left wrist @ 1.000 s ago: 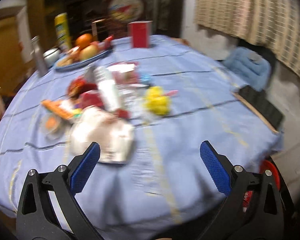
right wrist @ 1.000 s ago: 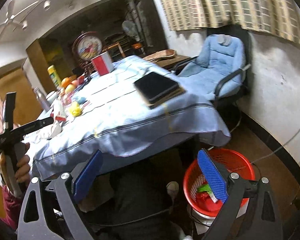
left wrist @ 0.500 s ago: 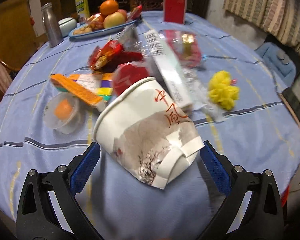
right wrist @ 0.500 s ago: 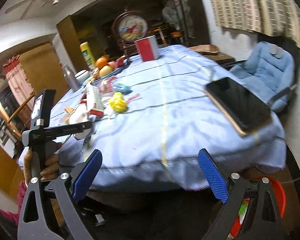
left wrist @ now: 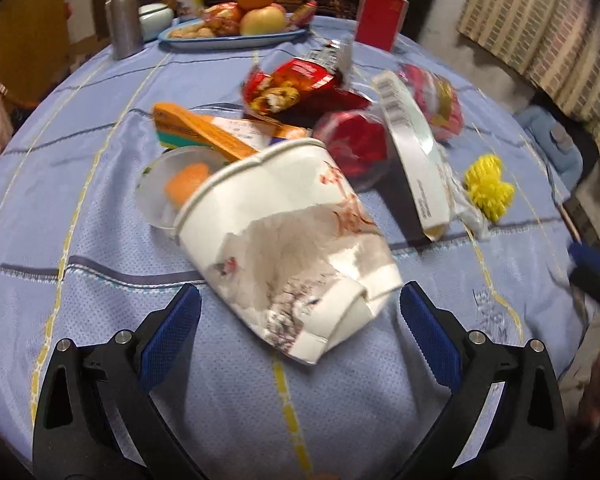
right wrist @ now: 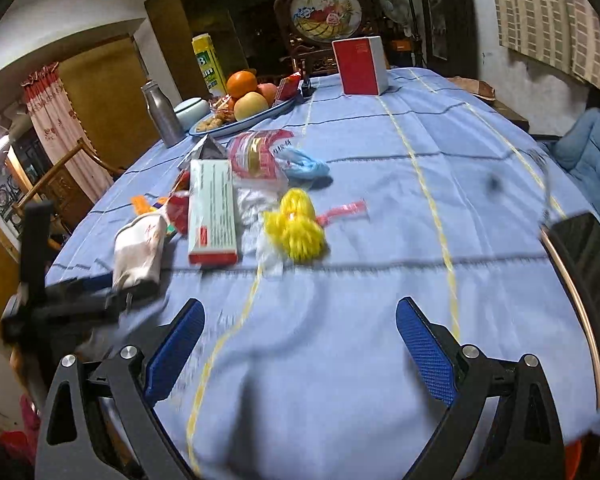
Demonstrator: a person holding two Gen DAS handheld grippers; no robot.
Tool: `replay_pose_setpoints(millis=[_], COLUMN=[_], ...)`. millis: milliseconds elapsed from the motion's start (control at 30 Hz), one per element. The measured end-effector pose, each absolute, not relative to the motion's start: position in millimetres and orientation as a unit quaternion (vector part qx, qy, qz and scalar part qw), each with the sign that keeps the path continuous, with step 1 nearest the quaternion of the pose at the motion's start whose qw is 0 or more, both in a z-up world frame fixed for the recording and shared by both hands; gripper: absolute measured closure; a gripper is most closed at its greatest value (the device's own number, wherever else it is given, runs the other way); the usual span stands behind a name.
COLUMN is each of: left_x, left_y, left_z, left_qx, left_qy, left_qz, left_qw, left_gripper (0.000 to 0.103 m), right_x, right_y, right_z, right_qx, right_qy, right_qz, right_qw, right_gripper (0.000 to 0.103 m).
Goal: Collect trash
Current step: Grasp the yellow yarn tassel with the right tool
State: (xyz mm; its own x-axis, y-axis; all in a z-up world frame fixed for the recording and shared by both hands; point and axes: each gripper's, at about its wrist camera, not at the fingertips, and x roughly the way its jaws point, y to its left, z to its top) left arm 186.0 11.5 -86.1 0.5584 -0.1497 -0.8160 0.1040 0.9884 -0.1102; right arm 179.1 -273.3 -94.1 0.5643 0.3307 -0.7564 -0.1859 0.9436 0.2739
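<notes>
A crushed white paper cup lies on its side on the blue tablecloth, its base pointing toward me. My left gripper is open, its blue pads on either side of the cup's base without touching it. Behind the cup is a heap of trash: an orange box, a clear lidded tub, red snack wrappers, a long white carton and a yellow pom-pom. My right gripper is open over bare cloth, short of the yellow pom-pom and white carton. The cup shows at left there.
A fruit plate, a metal bottle, a red-and-white box and a yellow carton stand at the table's far side. A dark tablet lies at the right edge, with a blue chair beyond.
My left gripper has closed in on the paper cup, now between its pads. My right gripper has swung up from the red floor basket and moved over the table toward the trash.
</notes>
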Motion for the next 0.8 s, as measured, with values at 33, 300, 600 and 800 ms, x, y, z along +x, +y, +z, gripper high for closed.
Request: replay_pose_setpoints(millis=[33,300,600,800], left_x=[185.7,180.4,182.8,188.2], left_y=[9.8,7.6,12.8,14.9], left_z=[-86.5,-86.3,-83.7,-82.3], left_qx=[-0.021,-0.033,-0.056,-0.071], left_qy=[0.464,0.448,0.444,0.453], left_qz=[-0.075,-0.1,-0.109,-0.099], left_qw=[0.882,0.888,0.887,0.883], left_gripper=[0.007,0.007,0.007,0.007], right_x=[186.7,239.5,260.6,254.3], right_y=[-269.0,-250.0,-246.0,-245.2], right_z=[-94.0,-108.1,-129.1,-128.1], right_qx=[0.078,0.065,0.074,0.074], right_qy=[0.441,0.447,0.488,0.478], right_qz=[0.149,0.136,0.132,0.135], right_qw=[0.882,0.882,0.86,0.865], right_gripper=[0.009,0.026,0.049,0.071])
